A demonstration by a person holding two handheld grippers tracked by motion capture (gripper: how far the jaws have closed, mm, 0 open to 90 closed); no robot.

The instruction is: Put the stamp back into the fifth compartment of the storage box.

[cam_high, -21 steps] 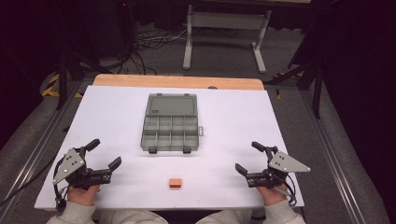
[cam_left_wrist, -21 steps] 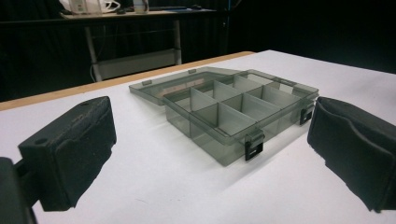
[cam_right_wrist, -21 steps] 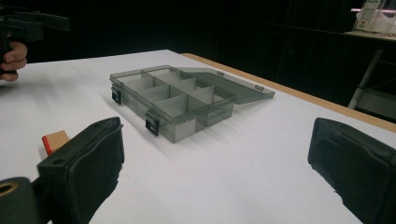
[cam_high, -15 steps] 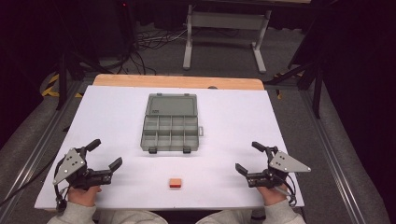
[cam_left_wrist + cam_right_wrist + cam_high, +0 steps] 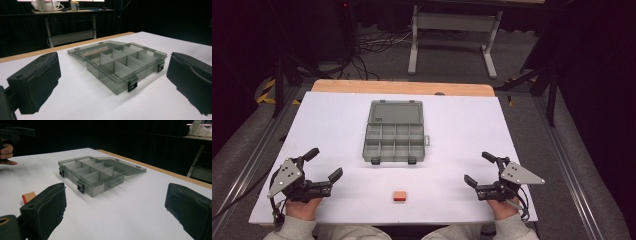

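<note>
A grey see-through compartment box (image 5: 394,136) lies in the middle of the white table with its lid flat open toward the far side; its compartments (image 5: 120,62) look empty. A small orange block (image 5: 400,195) rests near the front edge, and the right gripper view shows the block (image 5: 28,196) beside a jaw. My left gripper (image 5: 323,164) rests at the front left, open, with nothing between its jaws. My right gripper (image 5: 479,169) rests at the front right, open and empty too. Both point toward the box (image 5: 95,176).
The white table top (image 5: 462,125) ends in a wooden strip (image 5: 402,88) at the far side. Behind it stand a metal table frame (image 5: 452,30) and cables on a dark floor. Bare white surface surrounds the box on all sides.
</note>
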